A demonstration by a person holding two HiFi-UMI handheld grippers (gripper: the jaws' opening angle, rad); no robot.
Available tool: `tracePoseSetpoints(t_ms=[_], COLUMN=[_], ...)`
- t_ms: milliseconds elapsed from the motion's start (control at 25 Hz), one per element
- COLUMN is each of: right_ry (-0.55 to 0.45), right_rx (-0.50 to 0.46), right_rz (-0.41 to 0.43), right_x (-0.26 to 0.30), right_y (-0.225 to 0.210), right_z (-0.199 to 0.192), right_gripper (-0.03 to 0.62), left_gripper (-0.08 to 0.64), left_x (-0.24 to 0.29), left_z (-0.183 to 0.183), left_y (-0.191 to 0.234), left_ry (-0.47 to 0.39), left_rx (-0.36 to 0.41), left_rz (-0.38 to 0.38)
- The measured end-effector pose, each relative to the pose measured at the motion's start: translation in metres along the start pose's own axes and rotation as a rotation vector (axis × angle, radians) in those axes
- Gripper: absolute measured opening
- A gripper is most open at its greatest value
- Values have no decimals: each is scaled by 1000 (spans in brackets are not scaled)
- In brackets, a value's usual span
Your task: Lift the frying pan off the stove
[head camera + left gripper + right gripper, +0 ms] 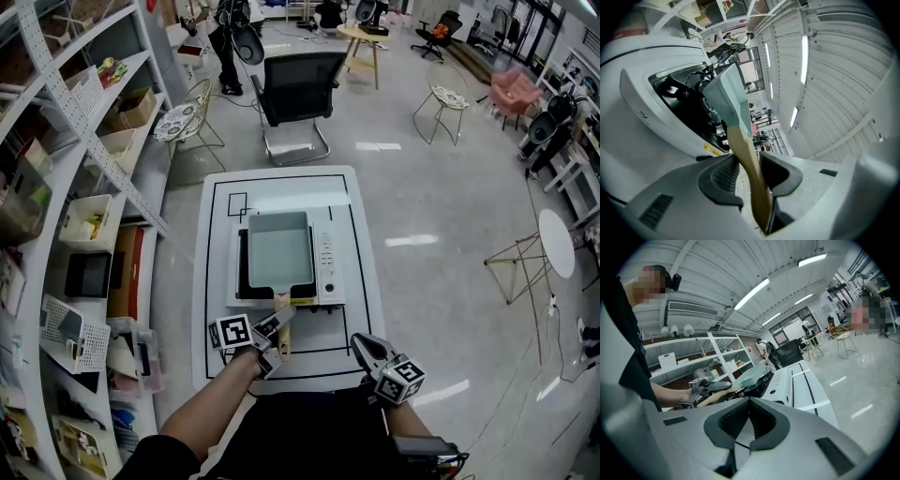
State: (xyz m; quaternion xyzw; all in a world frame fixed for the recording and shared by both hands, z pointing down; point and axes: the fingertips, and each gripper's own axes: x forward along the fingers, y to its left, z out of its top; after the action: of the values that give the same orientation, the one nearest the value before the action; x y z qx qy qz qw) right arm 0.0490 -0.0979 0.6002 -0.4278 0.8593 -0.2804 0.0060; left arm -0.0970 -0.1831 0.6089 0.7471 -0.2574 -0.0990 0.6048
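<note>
- On my left gripper, the jaws pinch the wooden handle, which runs up between them.
- Just past their tips, the frying pan lies over the stove on the desk.
- On my right gripper, the jaws are pressed together and empty, with the pan ahead to their left.

Pale green frying pan, tan handle — white stove — black-lined white table.
</note>
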Motion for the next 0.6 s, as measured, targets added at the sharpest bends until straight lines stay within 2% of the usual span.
tracePoseSetpoints(t_ms=[160, 600], right_ry=[3, -6], right_rx=[1, 11], right_rz=[-9, -14], right_x=[2, 8], right_y=[4, 13], right_z=[-4, -4], right_gripper=[25, 26], left_gripper=[138, 138], left_x=[-5, -19], left_z=[2, 11], left_y=[-1, -4], left_ry=[-2, -18], left_rx=[30, 33], left_rz=[3, -23])
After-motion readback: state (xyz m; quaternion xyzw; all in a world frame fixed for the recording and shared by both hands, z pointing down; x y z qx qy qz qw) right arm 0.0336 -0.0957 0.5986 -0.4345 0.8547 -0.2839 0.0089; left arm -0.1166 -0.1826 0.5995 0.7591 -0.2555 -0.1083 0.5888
